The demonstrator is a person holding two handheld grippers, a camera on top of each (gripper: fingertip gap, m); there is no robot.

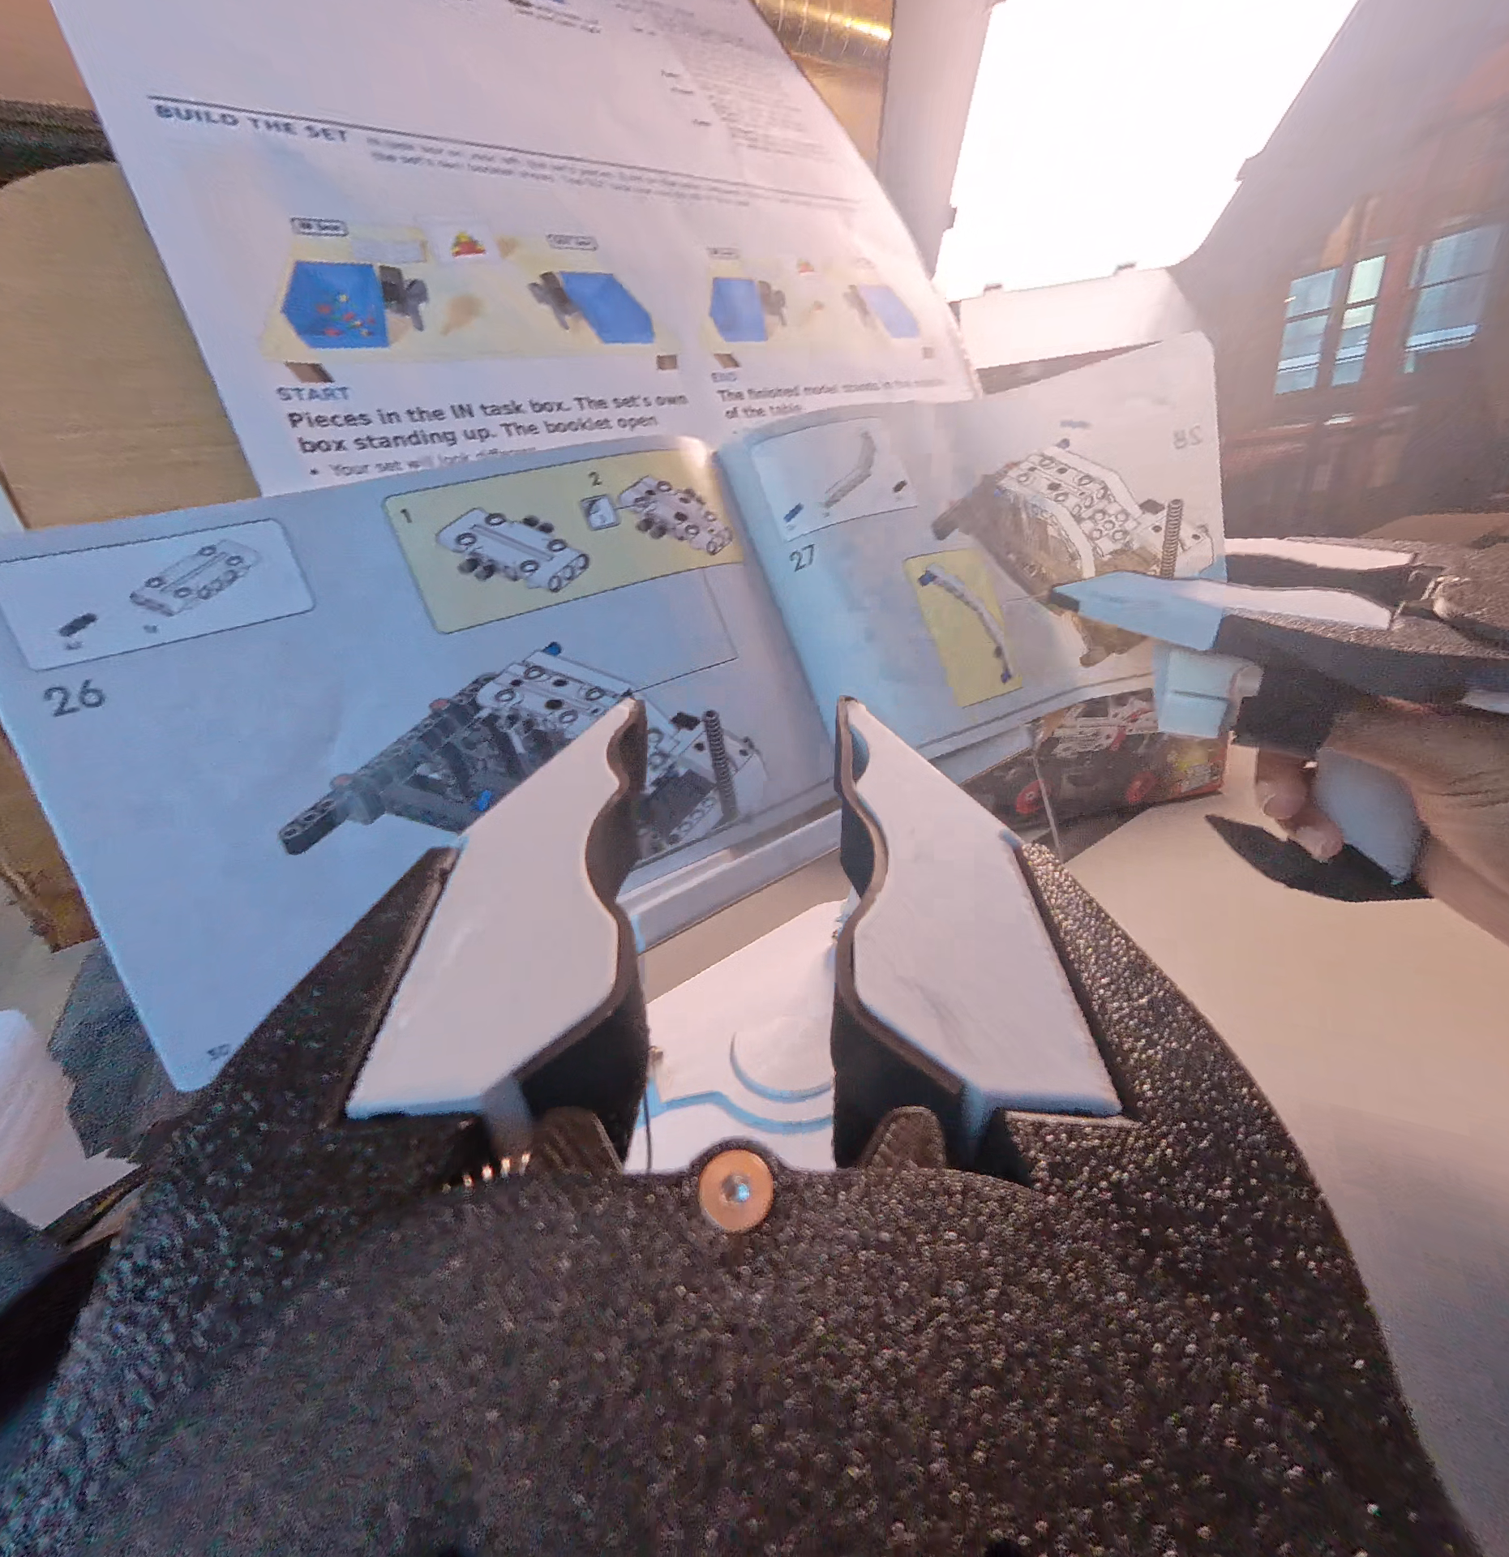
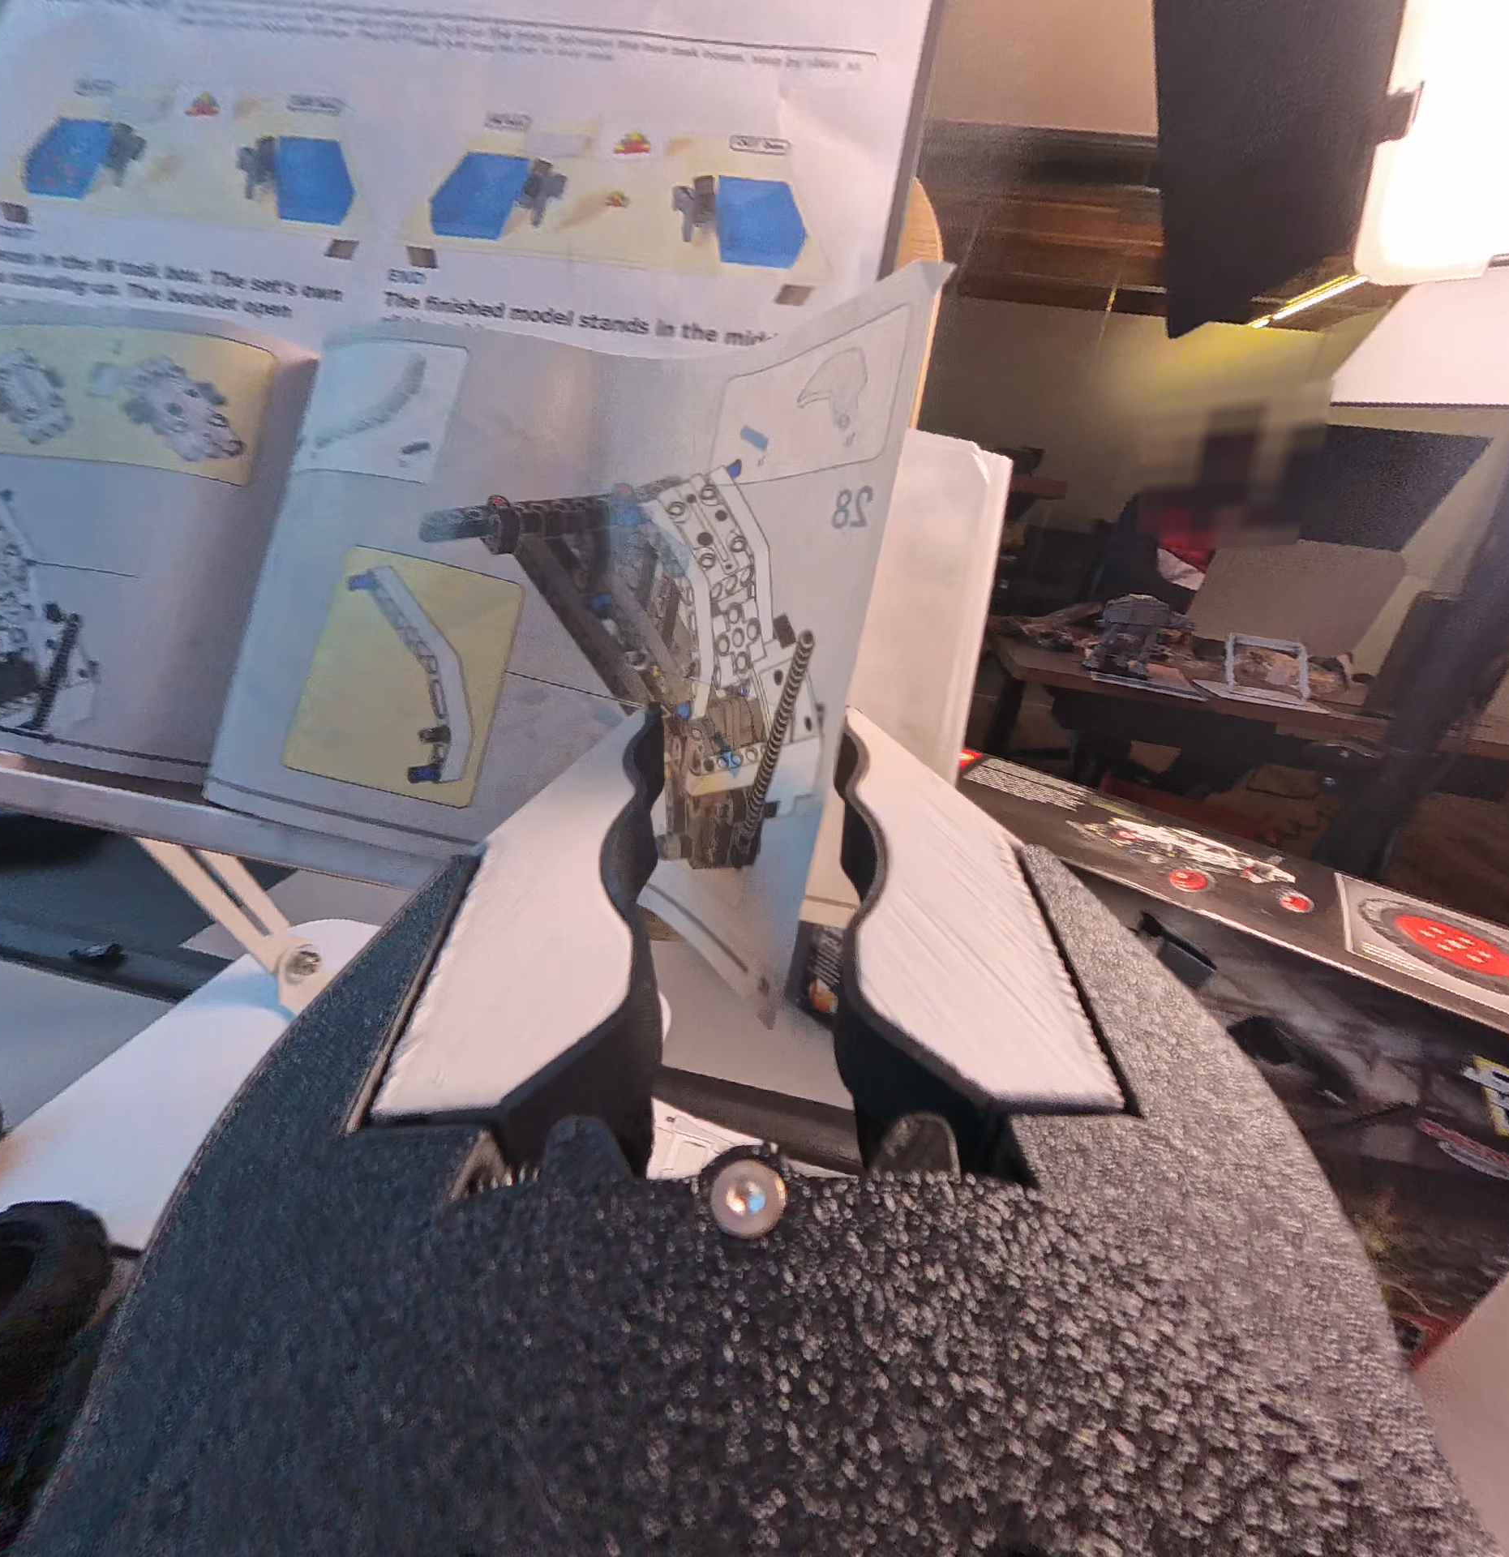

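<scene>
While lifted, booklet page (image 2: 734,590) between parted right claw (image 2: 742,733), left claw (image 1: 738,716) facing booklet.

Left gripper (image 1: 741,716) agape — right gripper (image 2: 744,724) likewise.

Open left claw (image 1: 741,724) before propped booklet (image 1: 380,674), right claw (image 1: 1071,596) at its page.

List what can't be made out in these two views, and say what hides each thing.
- Booklet lower middle, left wrist view: covered by the left gripper.
- Lifted page, right wrist view: its far side faces away; whether the right gripper touches it cannot be told.
- Printed sheet top: cut off by the frame edge in both views.
- Box: right part cut by the edge, near end behind the gripper.
- Far table: items too small and blurred.
</scene>
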